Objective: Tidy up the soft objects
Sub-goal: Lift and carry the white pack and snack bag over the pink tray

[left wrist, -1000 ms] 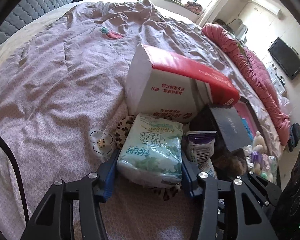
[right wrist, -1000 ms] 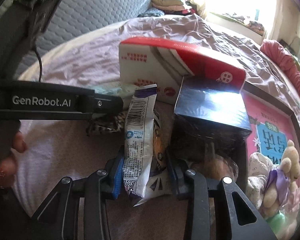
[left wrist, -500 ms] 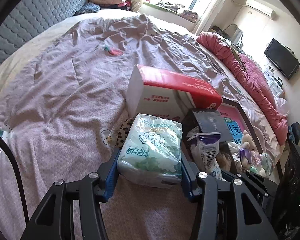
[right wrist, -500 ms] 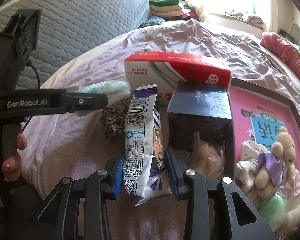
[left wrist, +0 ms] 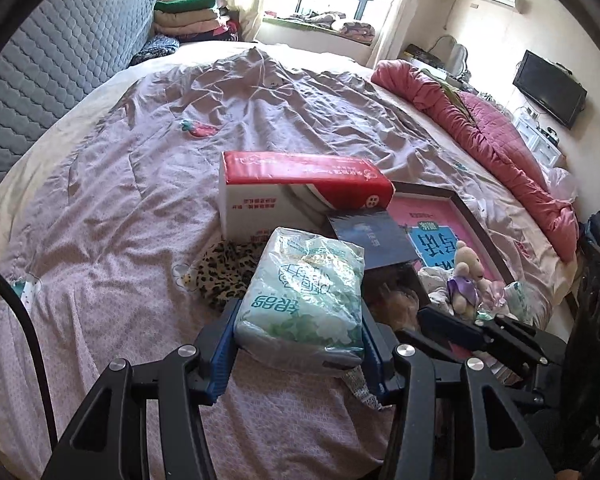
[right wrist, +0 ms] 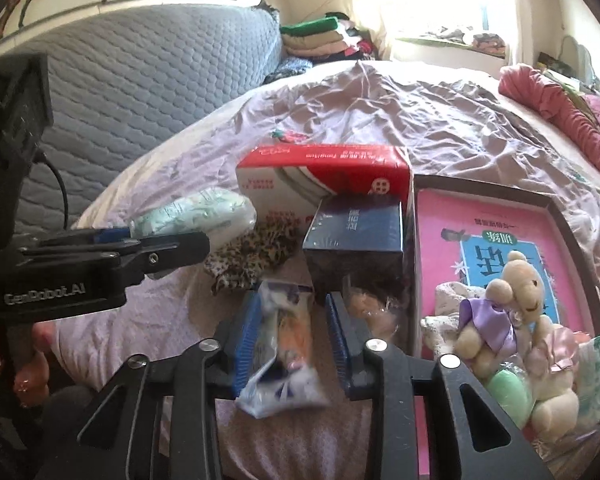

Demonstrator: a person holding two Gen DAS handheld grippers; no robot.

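Bedroom view: a bed point(left wrist: 148, 208) under a mauve quilt fills both views, a grey quilted headboard point(right wrist: 148, 92) along its far left edge and a rolled pink duvet point(left wrist: 480, 132) along its right edge. Near the bed's near right corner lies a dark-framed tray point(right wrist: 556, 216) with a pink printed floor, holding a plush bear point(right wrist: 516, 312). Just left of the tray, a red-and-white tissue box point(left wrist: 296, 188) stands on the quilt with a dark blue box point(right wrist: 356, 236) in front of it and a leopard-print cloth point(left wrist: 228, 272) beside both.

Left tool point(left wrist: 300, 344): jaws set about halfway apart, pads pressed on the sides of a soft green-and-white tissue pack point(left wrist: 308, 292), held clear of the quilt. Right tool point(right wrist: 292, 344): jaws closing on a crinkled purple-and-white snack packet point(right wrist: 284, 344), which sits between the blue pads and appears gripped, though blurred.

Judged step: carrying both soft items toward a place among the grouped things. To do it well, keep each squeeze light enough not to crush the wrapper, carry both packs level above the boxes, and lower each until it rests before releasing.
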